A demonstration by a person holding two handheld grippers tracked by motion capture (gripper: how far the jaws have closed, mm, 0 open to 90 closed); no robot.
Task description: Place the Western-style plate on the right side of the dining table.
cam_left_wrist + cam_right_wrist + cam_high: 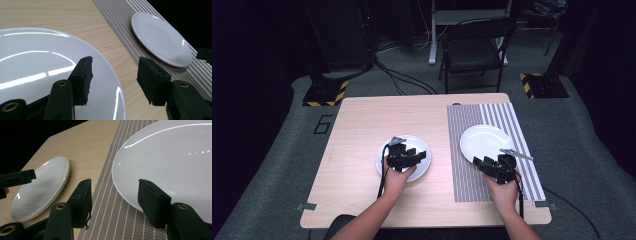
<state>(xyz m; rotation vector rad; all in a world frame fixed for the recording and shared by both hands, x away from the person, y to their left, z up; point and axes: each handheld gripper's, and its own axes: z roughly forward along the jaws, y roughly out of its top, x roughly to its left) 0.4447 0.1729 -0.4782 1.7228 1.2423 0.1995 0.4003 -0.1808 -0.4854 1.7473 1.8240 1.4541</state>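
The left gripper is being held with jaws parted, empty, straddling the rim of a round white ceramic plate. The right gripper is being held likewise, half open, across the edge of a 2nd white plate on the striped grey placemat.

Just the background stuff

Light wood tabletop with a striped placemat on its right side; behind it a black folding chair, cables across grey carpet, and two hazard-striped stand bases.

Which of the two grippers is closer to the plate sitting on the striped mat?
The right gripper. Its open jaws sit at the near rim of the plate on the striped mat. The left gripper is off to the side, over the other plate on the bare wood.
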